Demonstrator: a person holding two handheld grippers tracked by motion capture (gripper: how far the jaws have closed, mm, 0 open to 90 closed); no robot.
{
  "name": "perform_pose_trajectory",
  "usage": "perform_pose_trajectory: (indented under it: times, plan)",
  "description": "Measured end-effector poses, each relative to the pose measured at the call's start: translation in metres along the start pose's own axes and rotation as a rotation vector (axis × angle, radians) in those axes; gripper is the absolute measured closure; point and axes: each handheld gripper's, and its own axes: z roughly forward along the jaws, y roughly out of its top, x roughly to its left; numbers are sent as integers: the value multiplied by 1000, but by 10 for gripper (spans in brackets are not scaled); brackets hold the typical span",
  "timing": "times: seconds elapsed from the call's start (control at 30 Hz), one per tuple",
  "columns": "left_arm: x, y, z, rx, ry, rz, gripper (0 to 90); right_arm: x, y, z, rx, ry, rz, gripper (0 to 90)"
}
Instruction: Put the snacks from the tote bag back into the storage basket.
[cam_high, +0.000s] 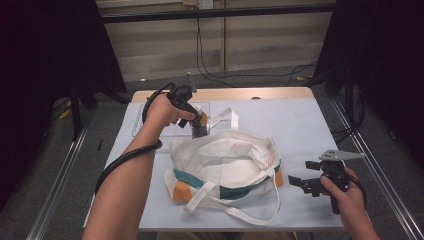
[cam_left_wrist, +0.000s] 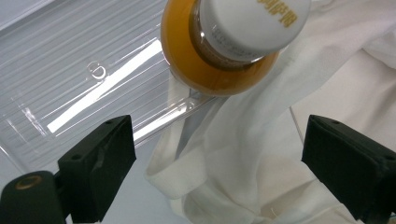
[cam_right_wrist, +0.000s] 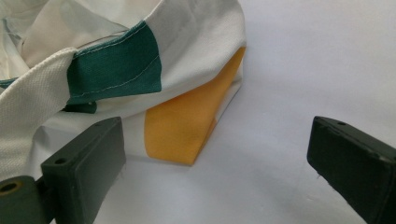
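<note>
From the high view, a white canvas tote bag with green and orange patches (cam_high: 225, 167) lies slumped mid-table on the pale grey tabletop (cam_high: 300, 125). The left gripper (cam_high: 198, 126) hangs over the bag's far rim beside a clear ribbed plastic tray (cam_high: 150, 127); the right gripper (cam_high: 299, 181) waits just off the bag's right end, touching nothing.

In the left gripper view, the jaws stand wide with nothing between them. Ahead, an amber bottle with a white cap (cam_left_wrist: 233, 42) sits at the tray's (cam_left_wrist: 84, 70) corner, against folded bag cloth (cam_left_wrist: 243, 154).

In the right gripper view, the jaws are spread wide and empty, aimed at the bag's orange corner patch (cam_right_wrist: 191, 123).

Risk, as I judge it: the bottle stands on an edge against soft cloth, so a nudge or a tug on the bag could topple it.
</note>
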Motion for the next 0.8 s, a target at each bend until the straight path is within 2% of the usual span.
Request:
perform_pose_trajectory:
  times: [0.37,0.8]
  plan:
    - [4,-8,-6,-4,8,-13,90,1,-2,-1,6,-4,-4,39]
    - [2,-22,-10,-7,0,3,91,2,-2,-2,2,-8,-3,39]
